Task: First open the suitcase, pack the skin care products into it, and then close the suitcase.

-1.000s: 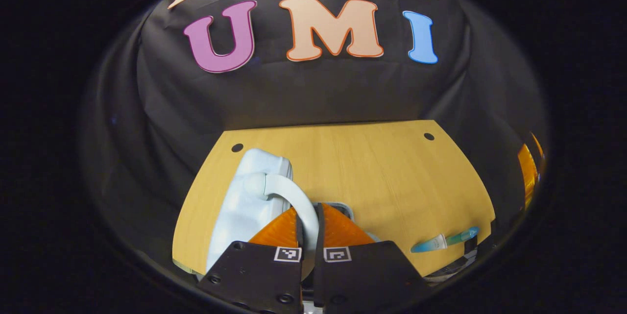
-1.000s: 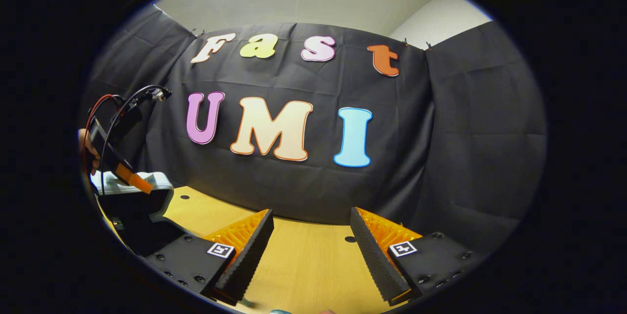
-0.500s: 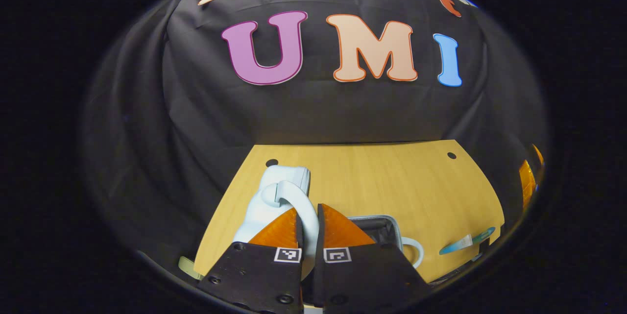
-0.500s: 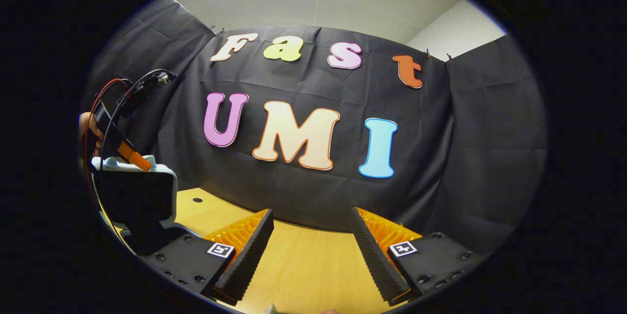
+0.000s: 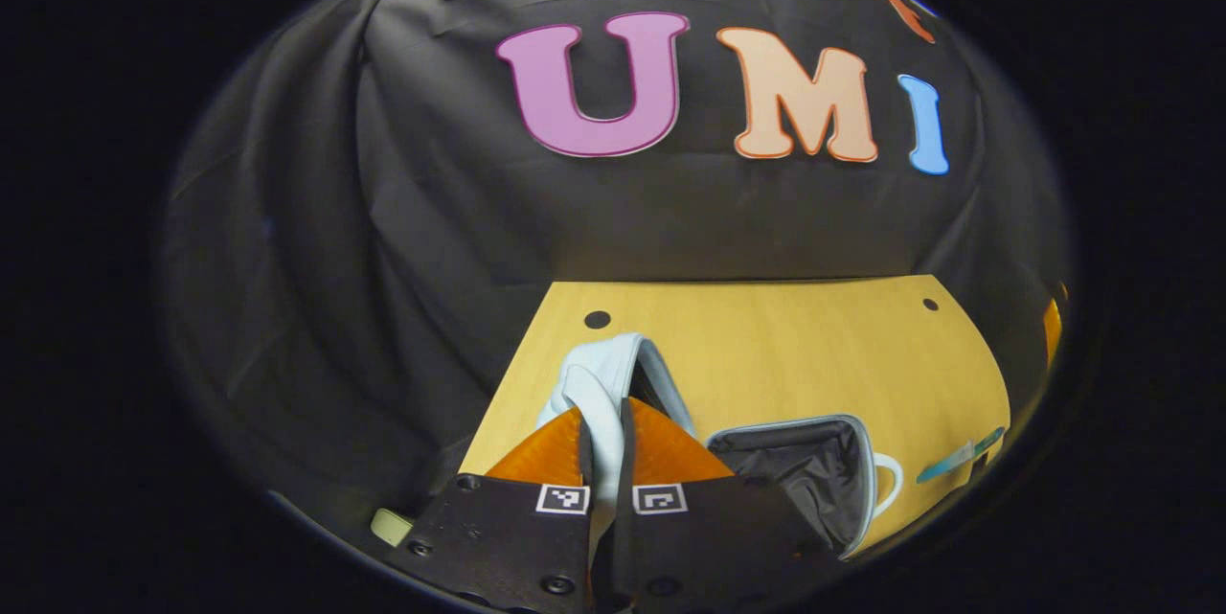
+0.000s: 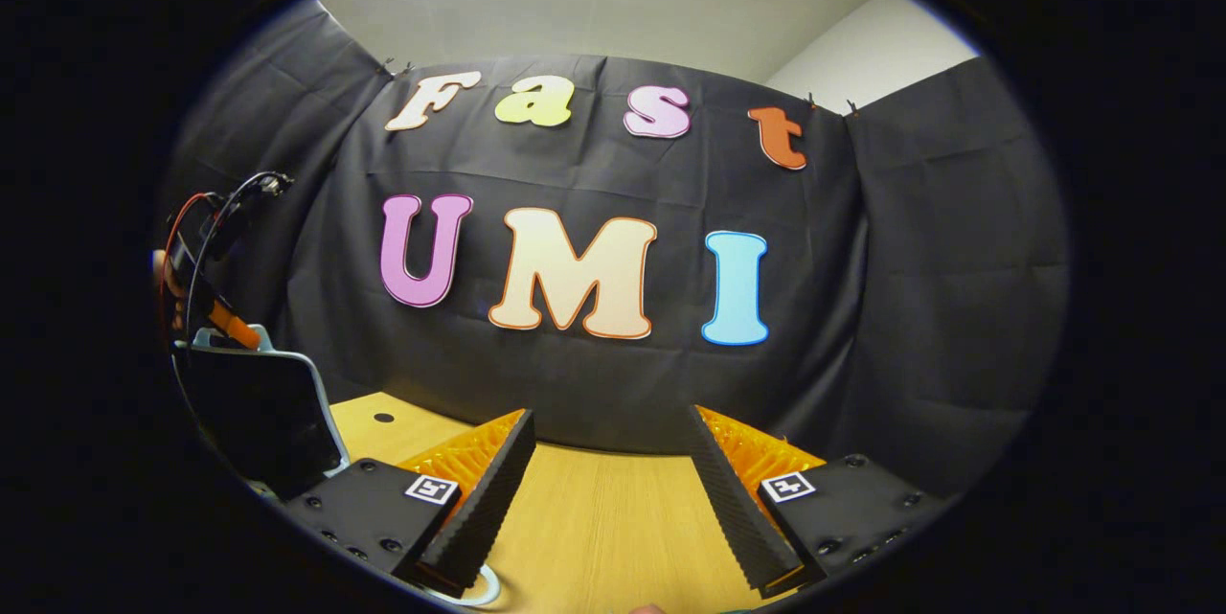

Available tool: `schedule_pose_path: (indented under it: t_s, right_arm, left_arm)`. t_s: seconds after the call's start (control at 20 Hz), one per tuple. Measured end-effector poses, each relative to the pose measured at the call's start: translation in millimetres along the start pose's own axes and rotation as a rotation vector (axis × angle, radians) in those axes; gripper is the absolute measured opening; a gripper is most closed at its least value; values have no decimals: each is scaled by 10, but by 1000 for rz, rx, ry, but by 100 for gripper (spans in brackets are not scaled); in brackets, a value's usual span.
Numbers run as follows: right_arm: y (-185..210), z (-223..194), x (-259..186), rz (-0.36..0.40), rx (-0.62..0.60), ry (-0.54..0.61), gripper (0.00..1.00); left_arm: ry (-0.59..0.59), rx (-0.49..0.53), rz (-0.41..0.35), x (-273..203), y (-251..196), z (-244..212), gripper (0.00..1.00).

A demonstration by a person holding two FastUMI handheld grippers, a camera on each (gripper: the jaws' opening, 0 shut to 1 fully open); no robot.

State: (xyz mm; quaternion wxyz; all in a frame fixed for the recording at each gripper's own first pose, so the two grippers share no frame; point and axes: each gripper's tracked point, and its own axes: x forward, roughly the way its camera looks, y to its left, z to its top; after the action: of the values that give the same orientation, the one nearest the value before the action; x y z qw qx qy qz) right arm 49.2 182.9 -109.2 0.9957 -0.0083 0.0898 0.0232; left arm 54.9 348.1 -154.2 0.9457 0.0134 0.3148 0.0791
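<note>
Two fingers of the left gripper point(image 5: 603, 446) clamp the lid handle point(image 5: 599, 394), swinging the lid point(image 6: 254, 413) up off the suitcase point(image 5: 814, 466) on the worktop point(image 5: 814, 346). Best to follow the hinge arc steadily until the lid rests open. Since a second ago the lid has risen near upright, baring the dark lining. Right gripper point(image 6: 608, 489) hangs apart, idle.

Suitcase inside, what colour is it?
The suitcase lining is black, best seen in the left gripper view.

Right gripper point(image 6: 605, 489) fingers spread over wooden table point(image 6: 594, 528), raised suitcase lid point(image 6: 259, 413) far left
</note>
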Motion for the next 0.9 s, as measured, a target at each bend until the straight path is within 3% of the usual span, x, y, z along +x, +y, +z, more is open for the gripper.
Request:
schedule_pose_path:
  t_s: [0.35,0.5,0.7,0.8,0.85,0.9]
  right_arm:
    - [243,24,11,0,-25,3,99]
    - [303,22,13,6,-42,2,99]
    - [311,4,37,2,-45,15,99]
    - [295,8,45,-6,-42,14,99]
    - [289,28,59,-10,-48,10,99]
    - [296,24,62,-10,-54,9,98]
  left_arm:
    - [55,-31,82,212,598,-240,2]
    - [58,13,206,300,993,-301,2]
    - [107,-17,257,364,1229,-559,4]
    - [104,9,332,352,1429,-591,11]
    - [91,23,341,369,1456,-567,24]
    - [70,32,358,377,1487,-514,46]
